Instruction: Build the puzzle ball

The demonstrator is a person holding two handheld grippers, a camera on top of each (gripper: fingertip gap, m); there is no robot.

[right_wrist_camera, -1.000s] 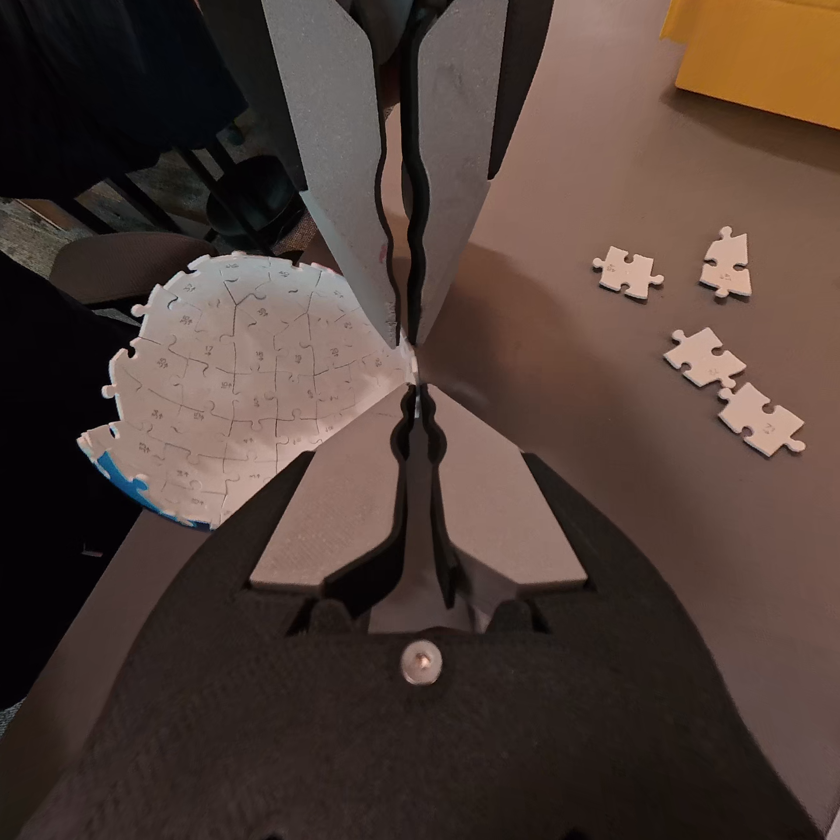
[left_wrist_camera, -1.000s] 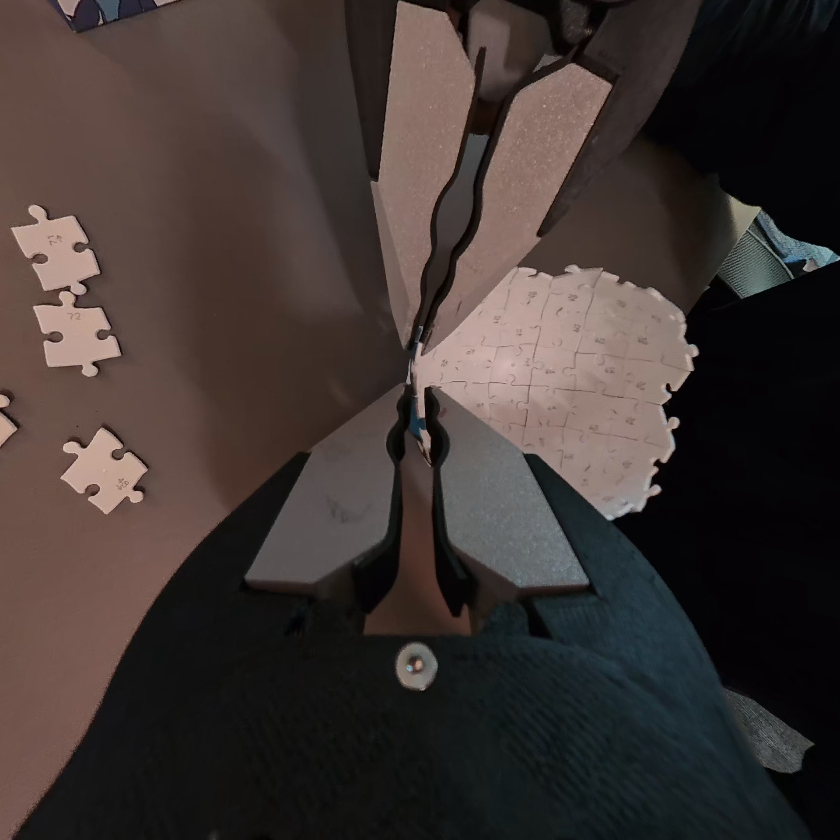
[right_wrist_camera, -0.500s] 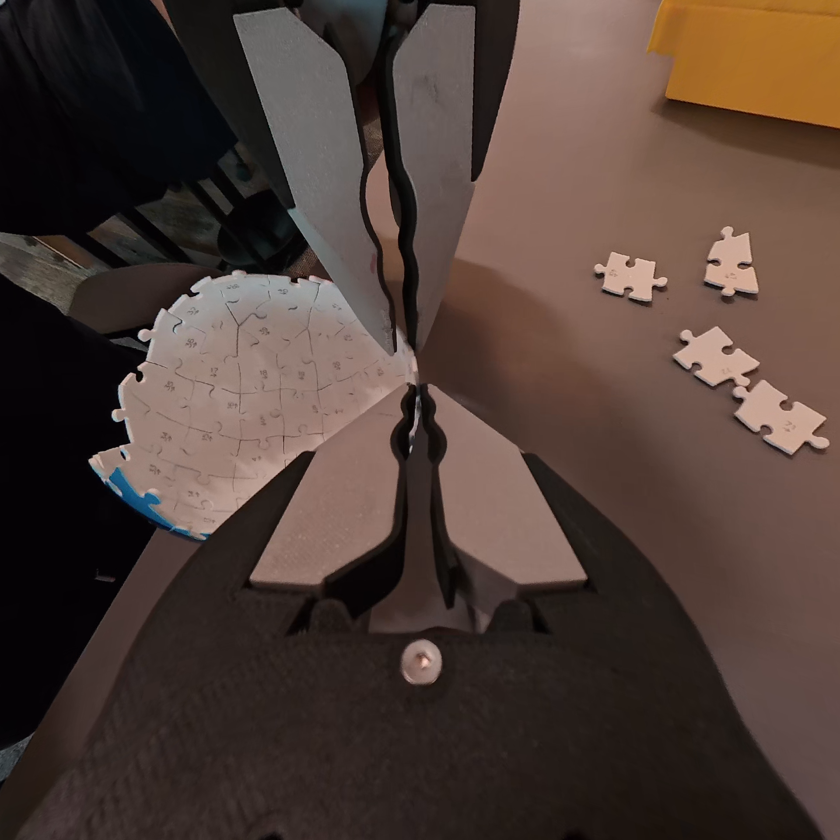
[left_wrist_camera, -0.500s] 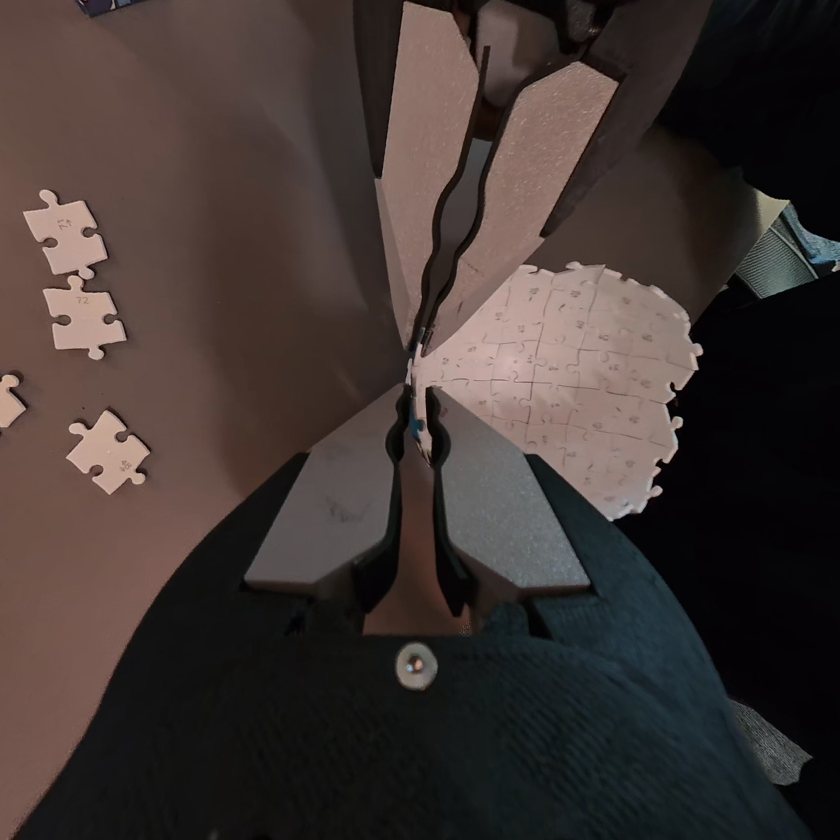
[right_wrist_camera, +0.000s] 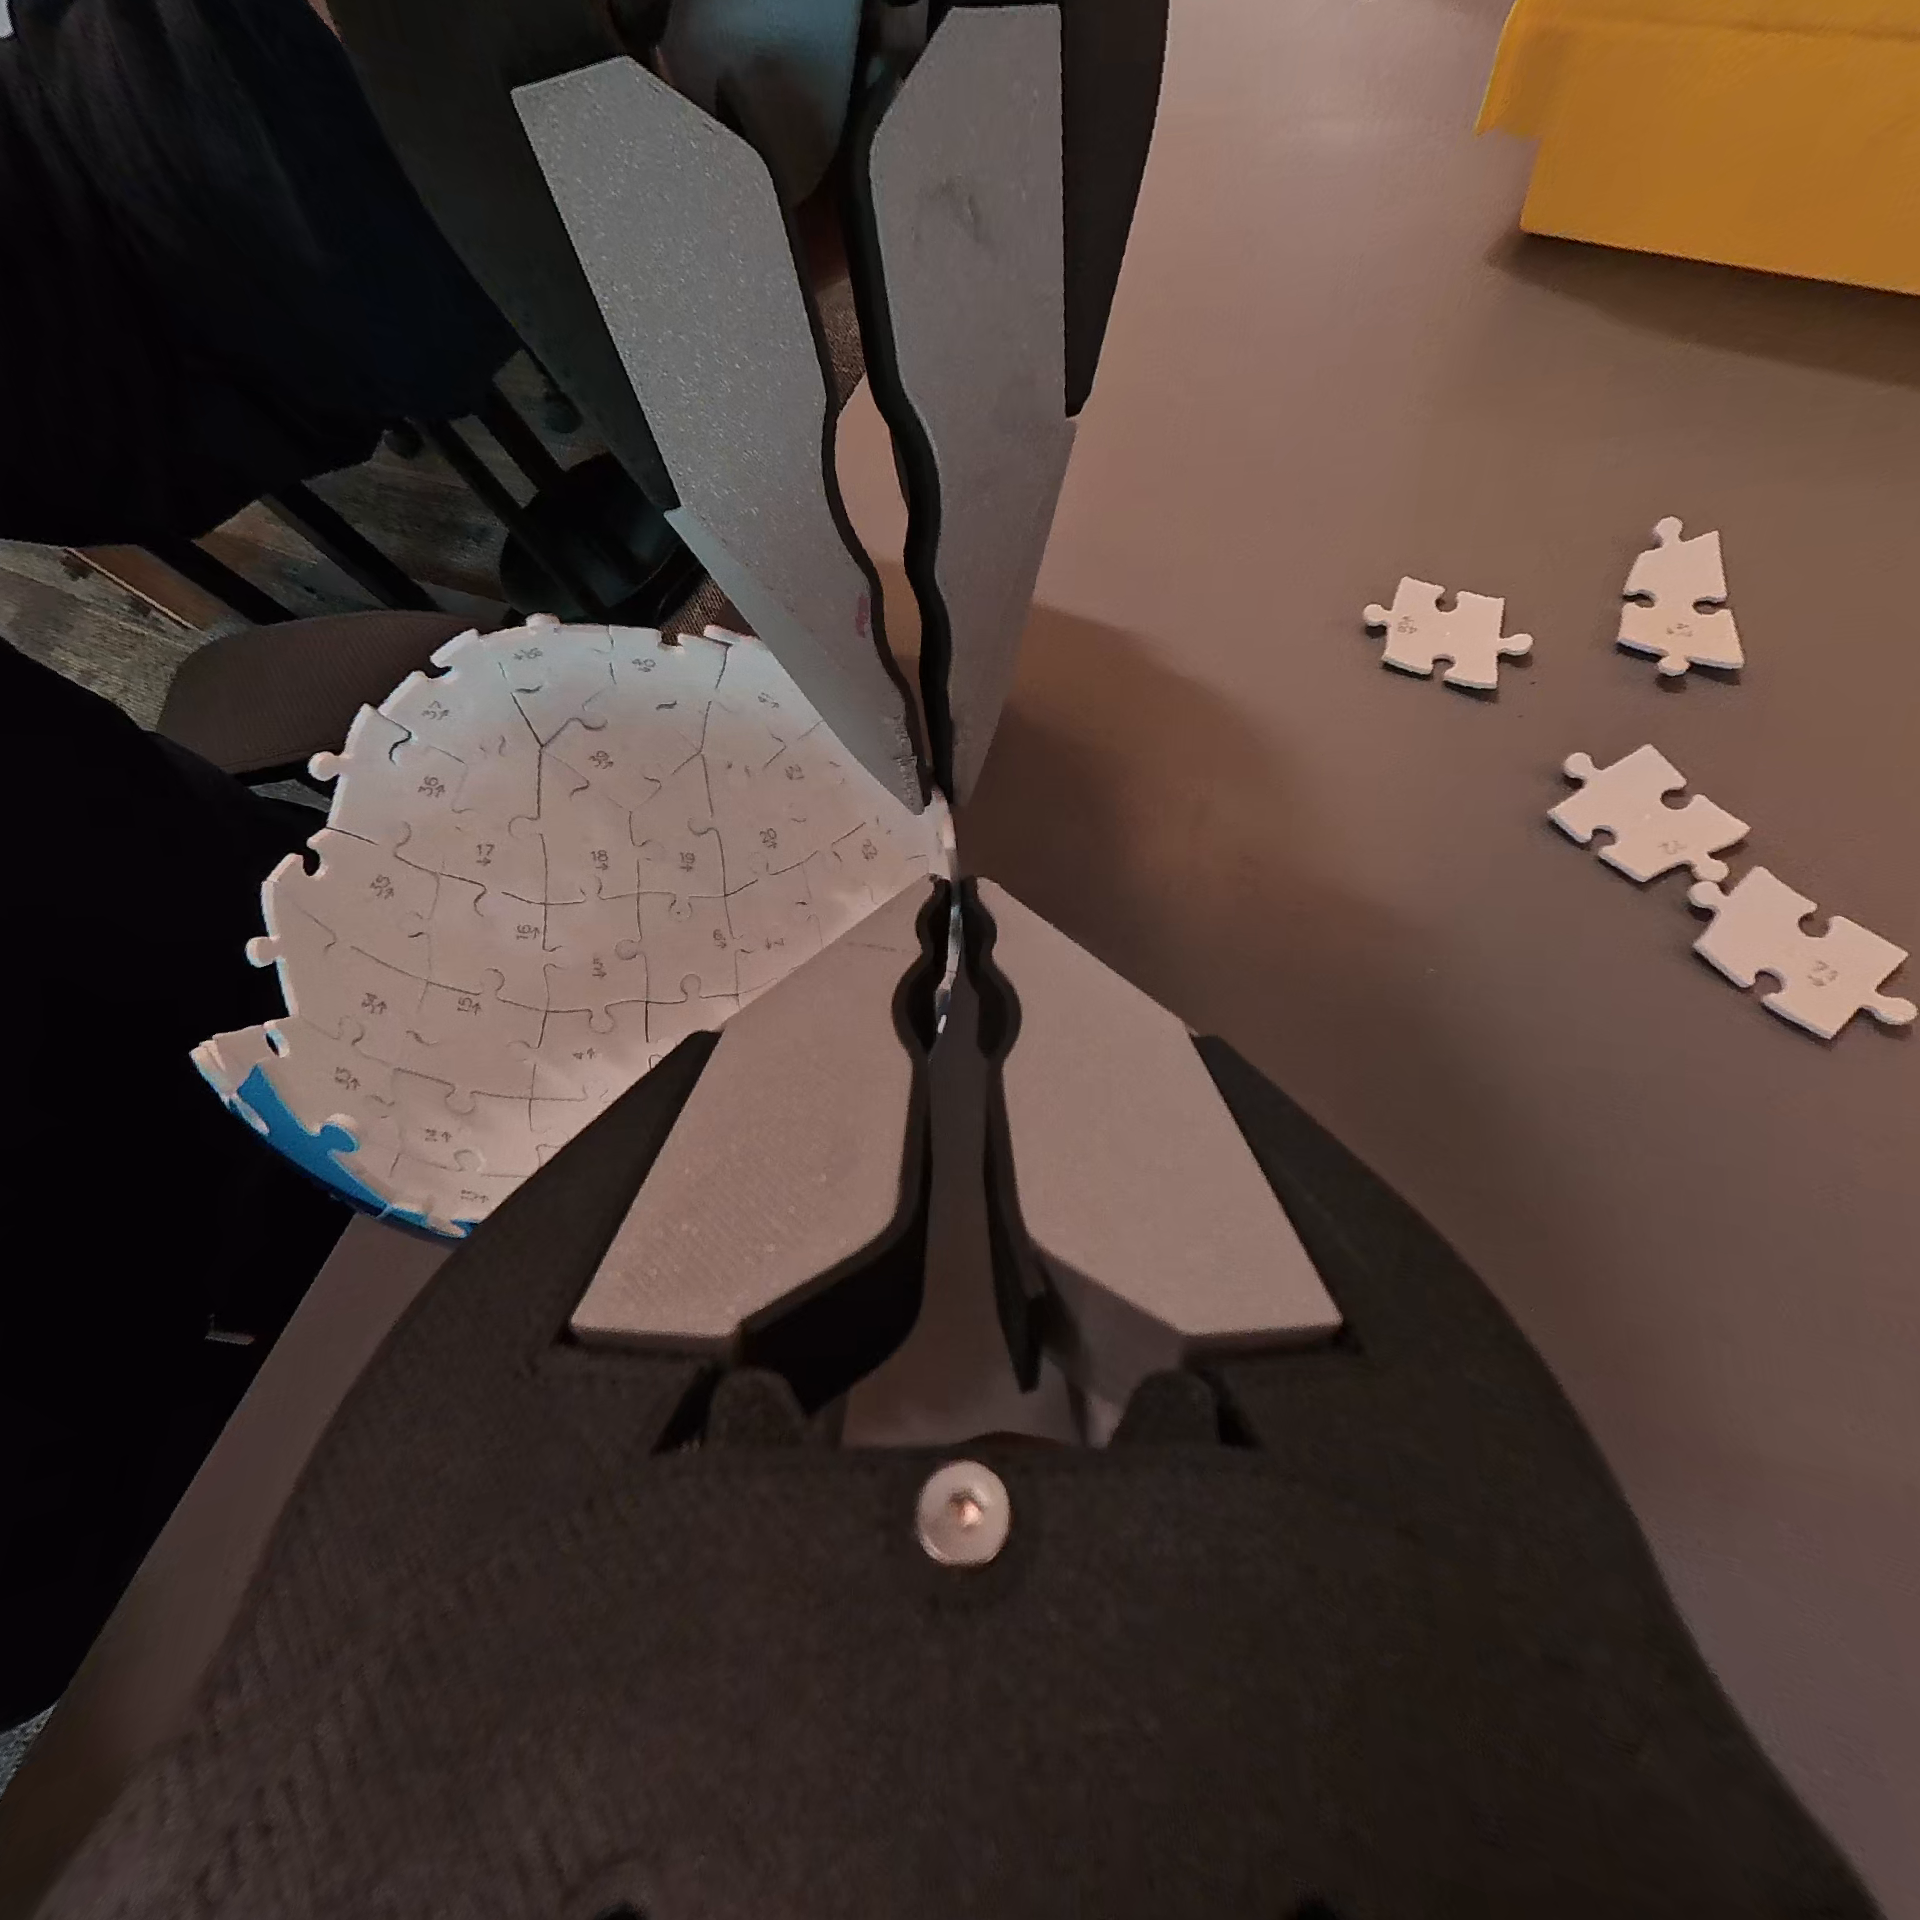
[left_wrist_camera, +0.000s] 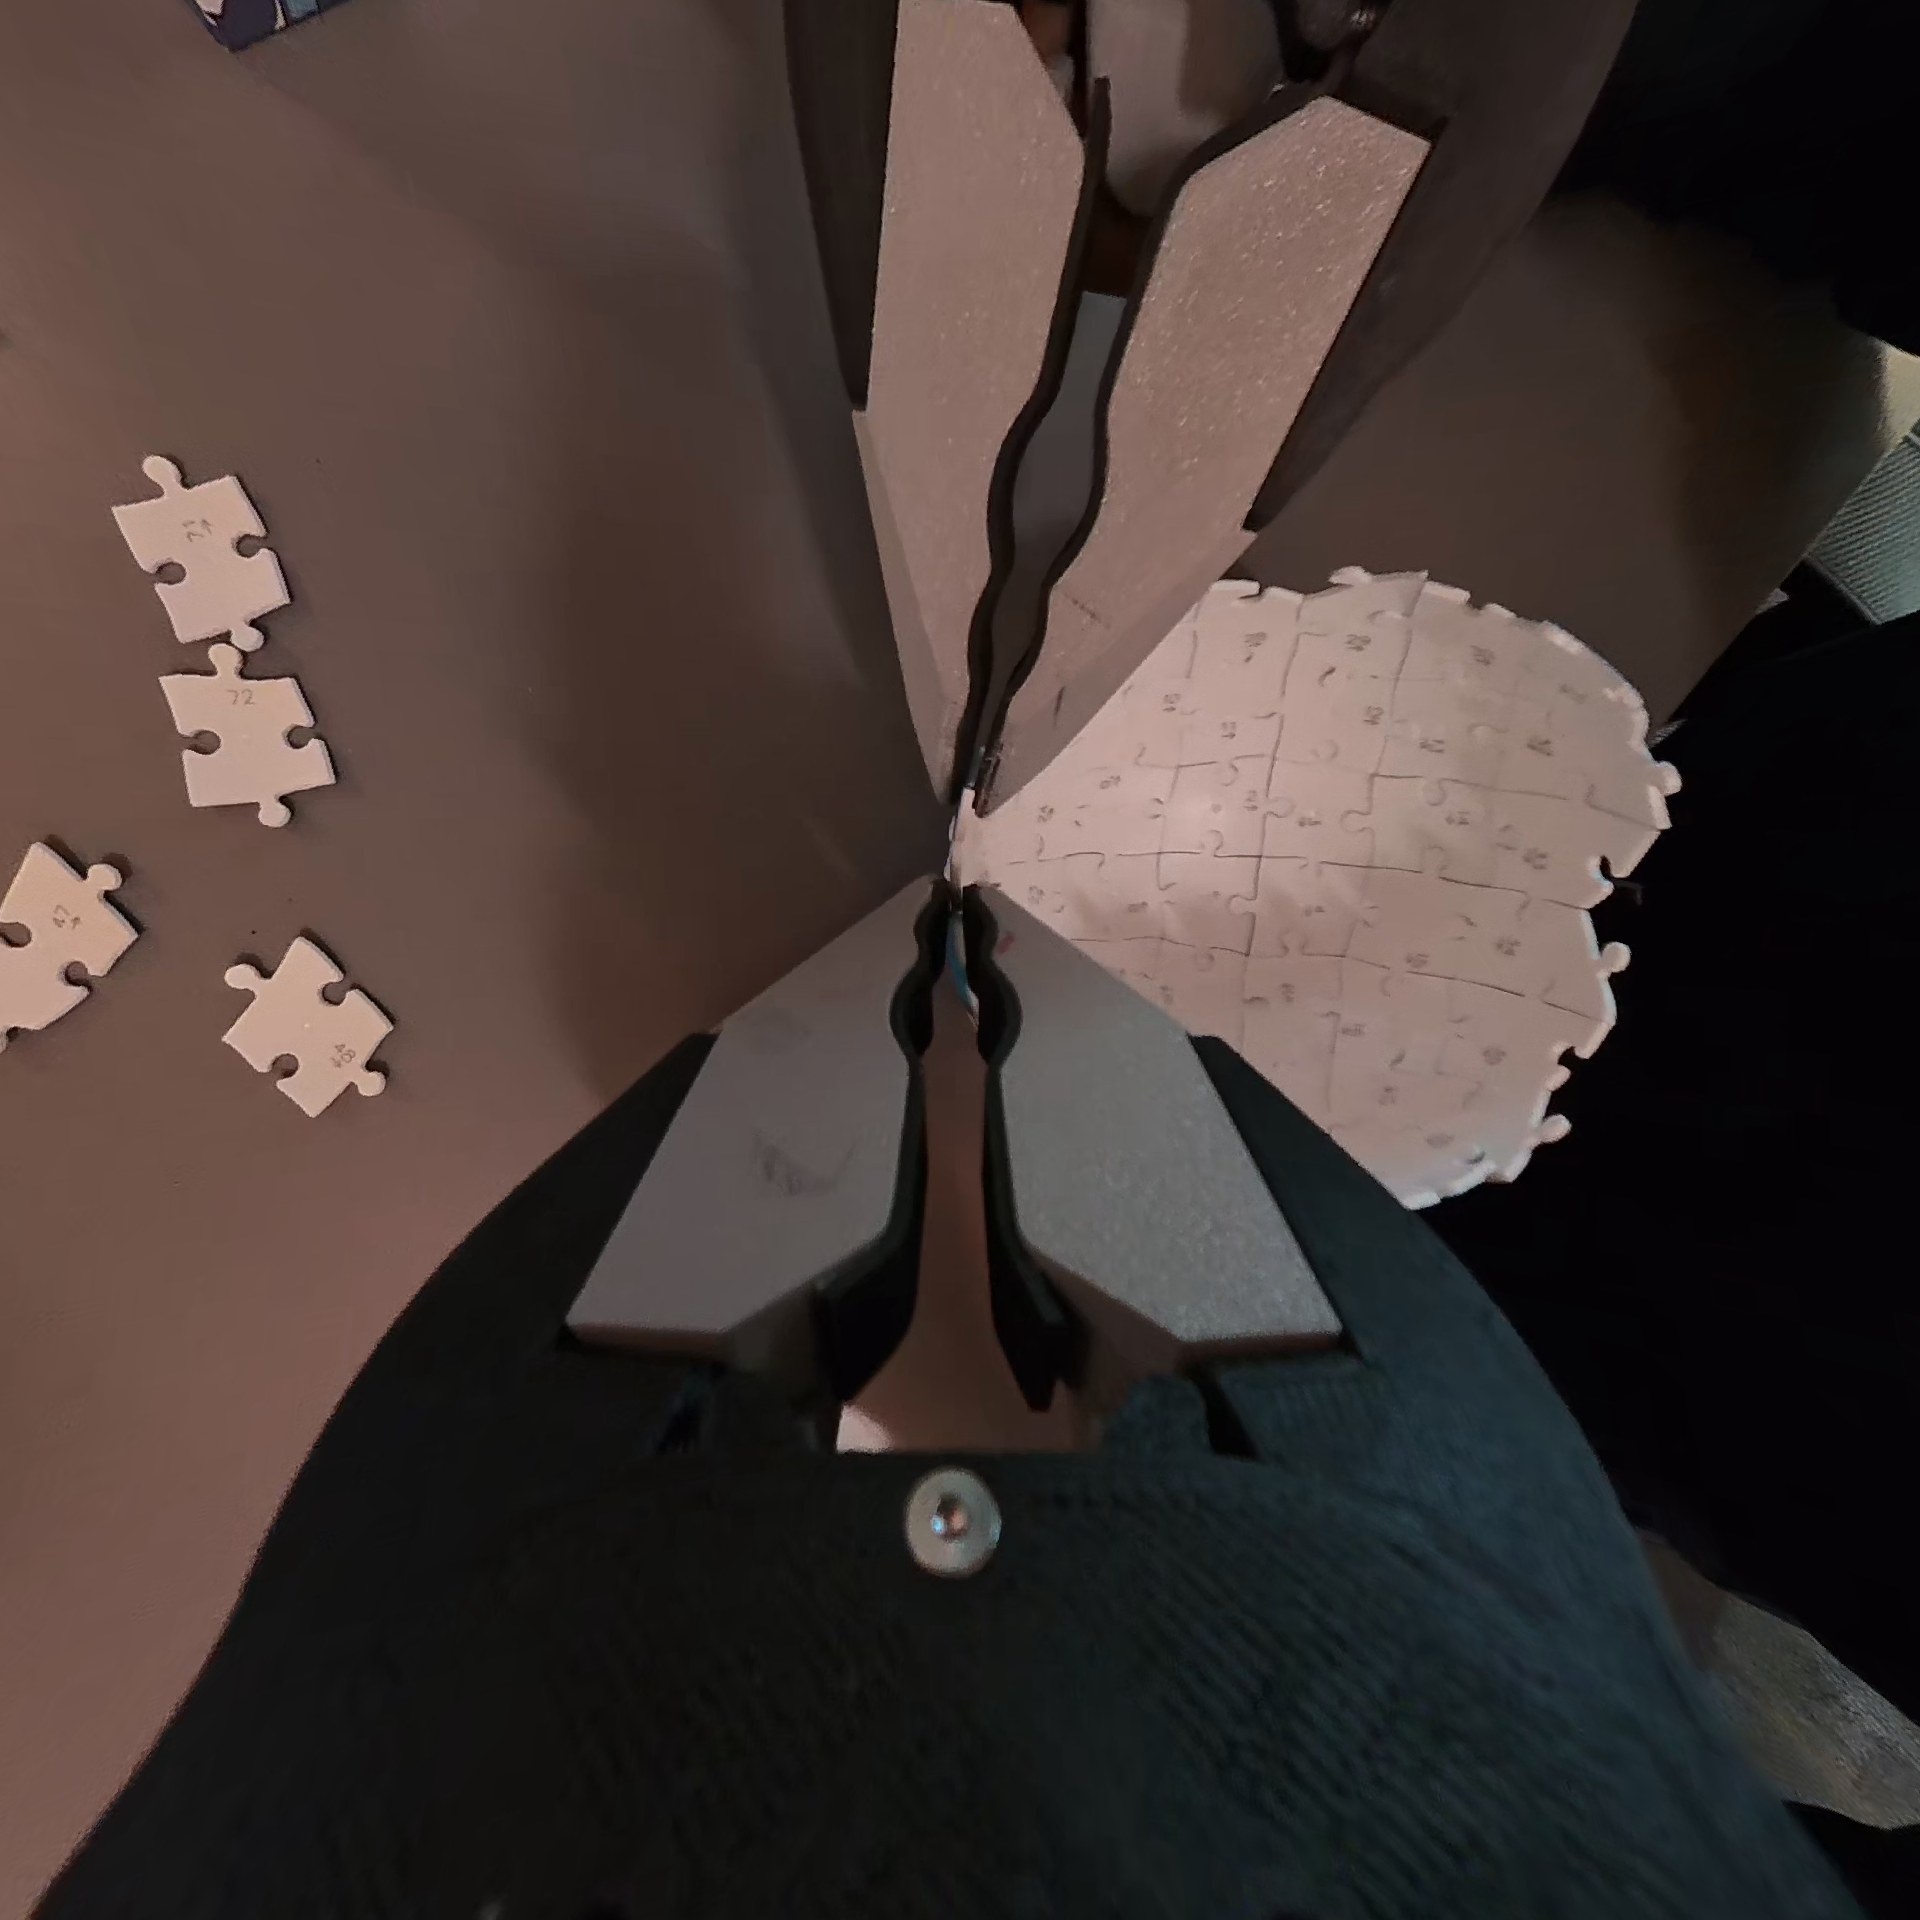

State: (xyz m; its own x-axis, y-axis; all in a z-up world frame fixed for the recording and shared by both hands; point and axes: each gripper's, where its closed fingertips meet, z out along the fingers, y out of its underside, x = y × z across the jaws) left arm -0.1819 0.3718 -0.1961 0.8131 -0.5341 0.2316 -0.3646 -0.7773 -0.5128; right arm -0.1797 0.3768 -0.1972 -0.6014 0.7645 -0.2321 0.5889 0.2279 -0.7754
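Note:
The half-built puzzle ball is a white curved shell of joined pieces with a blue outer face. It shows at the right in the left wrist view (left_wrist_camera: 1299,883) and at the left in the right wrist view (right_wrist_camera: 582,883), held off the table's edge. My left gripper (left_wrist_camera: 951,899) is shut on the shell's rim. My right gripper (right_wrist_camera: 951,894) is shut on the same rim, tip to tip with the left. Each shows from above in the other's view: the right gripper (left_wrist_camera: 971,790) and the left gripper (right_wrist_camera: 925,779). Several loose white pieces (left_wrist_camera: 249,732) (right_wrist_camera: 1647,816) lie on the table.
The brown table (left_wrist_camera: 520,416) (right_wrist_camera: 1351,1143) carries the loose pieces to one side of the grippers. A yellow box (right_wrist_camera: 1714,135) stands at the far right corner. A blue printed sheet (left_wrist_camera: 260,10) lies at the far edge. A chair (right_wrist_camera: 260,665) stands beyond the table's edge. The grippers are tip to tip, or close to it.
Both grippers keep their hold on the rim. They have turned a little together with the shell, so the loose pieces have drifted slightly in both views.

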